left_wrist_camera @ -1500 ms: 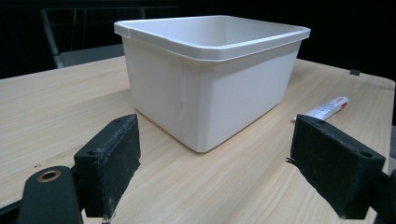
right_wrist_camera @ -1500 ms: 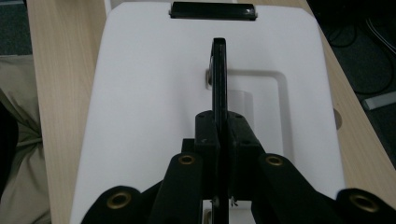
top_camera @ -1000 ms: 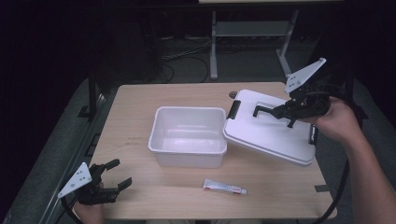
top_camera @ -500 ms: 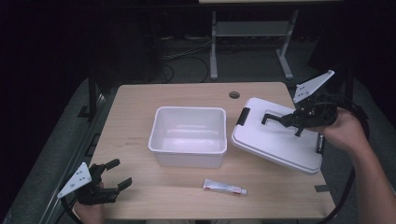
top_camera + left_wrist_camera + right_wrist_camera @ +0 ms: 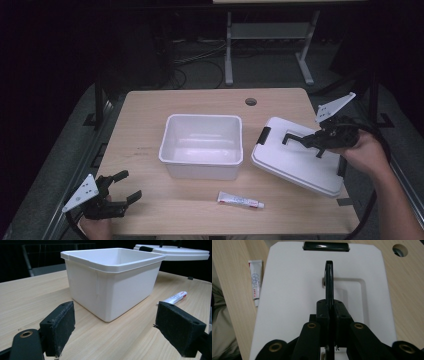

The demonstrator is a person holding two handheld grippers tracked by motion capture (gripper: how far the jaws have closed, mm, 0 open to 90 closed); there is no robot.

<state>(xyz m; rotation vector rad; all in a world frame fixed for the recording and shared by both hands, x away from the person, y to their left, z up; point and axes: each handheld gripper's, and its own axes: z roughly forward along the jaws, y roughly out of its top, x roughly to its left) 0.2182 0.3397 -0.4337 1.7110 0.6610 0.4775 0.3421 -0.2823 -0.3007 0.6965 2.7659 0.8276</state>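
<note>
**A:** So what's the right gripper [image 5: 306, 141] doing? From the high view it looks like it's got the lid [image 5: 298, 155].

**B:** Yep. In the right gripper view the jaws are squeezed tight on the lid's black handle [image 5: 329, 282], which stands up on edge out of the recess in the middle of the white lid. The handle runs straight up between the two pads.

**A:** And where's the lid sitting?

**B:** On the right part of the wooden table [image 5: 150, 115], just beside the white bin [image 5: 202, 145], tilted by the look of it. The edge nearest the bin seems a bit higher. Can't tell for sure how much of it actually touches the table. There's a black latch [image 5: 263, 135] on the end that faces the bin.

**A:** The bin's open then?

**B:** Open, nothing inside, sitting upright about mid-table. In the left gripper view you see its side wall and rim up close, with the lid's edge poking out behind it.

**A:** Left gripper [image 5: 120, 196]?

**B:** Hanging out at the near left corner of the table, jaws spread wide, nothing between them. It's well apart from the bin.

**A:** Anything else on there?

**B:** A little white tube [image 5: 240, 201] lying flat near the front edge, between the bin and the person.
</note>
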